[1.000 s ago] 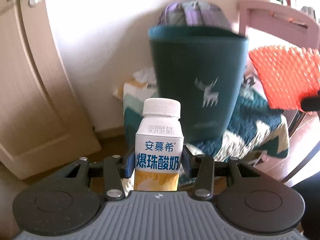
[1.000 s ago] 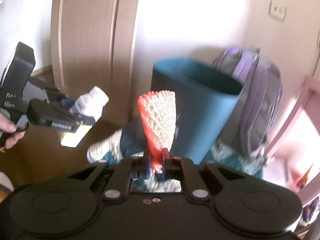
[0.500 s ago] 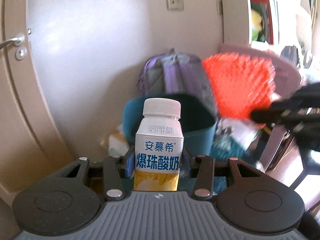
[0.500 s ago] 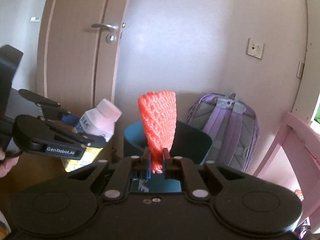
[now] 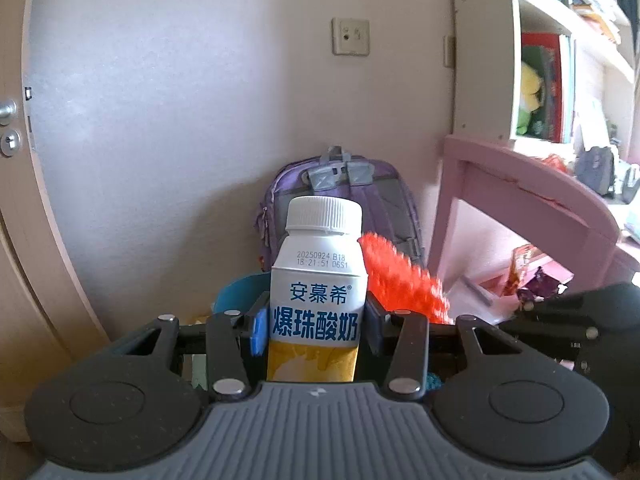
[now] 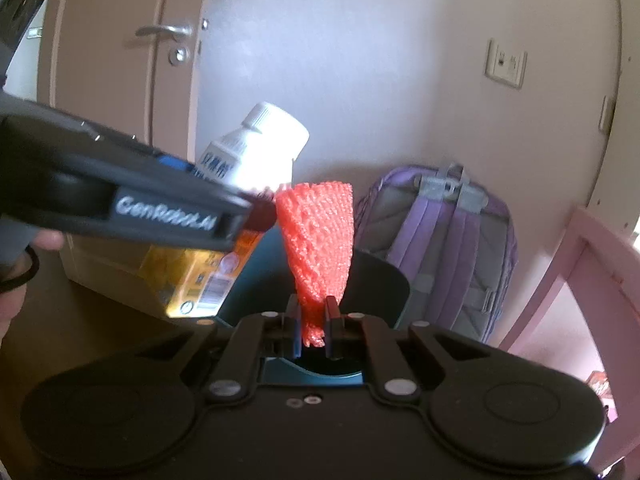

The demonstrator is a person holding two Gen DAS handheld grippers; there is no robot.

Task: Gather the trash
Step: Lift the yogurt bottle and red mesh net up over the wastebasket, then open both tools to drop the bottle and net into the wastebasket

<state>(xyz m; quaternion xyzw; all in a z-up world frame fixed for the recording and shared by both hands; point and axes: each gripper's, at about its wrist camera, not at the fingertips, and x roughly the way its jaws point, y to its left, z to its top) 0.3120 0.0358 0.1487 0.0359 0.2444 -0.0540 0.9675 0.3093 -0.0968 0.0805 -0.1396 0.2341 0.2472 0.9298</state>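
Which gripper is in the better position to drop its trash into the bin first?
Probably right. The right gripper holds the orange foam net directly over the teal bin opening. The left gripper holds the yogurt bottle beside it, nearer the rim.

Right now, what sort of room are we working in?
Probably a child's bedroom or study: a purple backpack leans on the wall, beside a pink desk and a bookshelf holding books and a plush toy.
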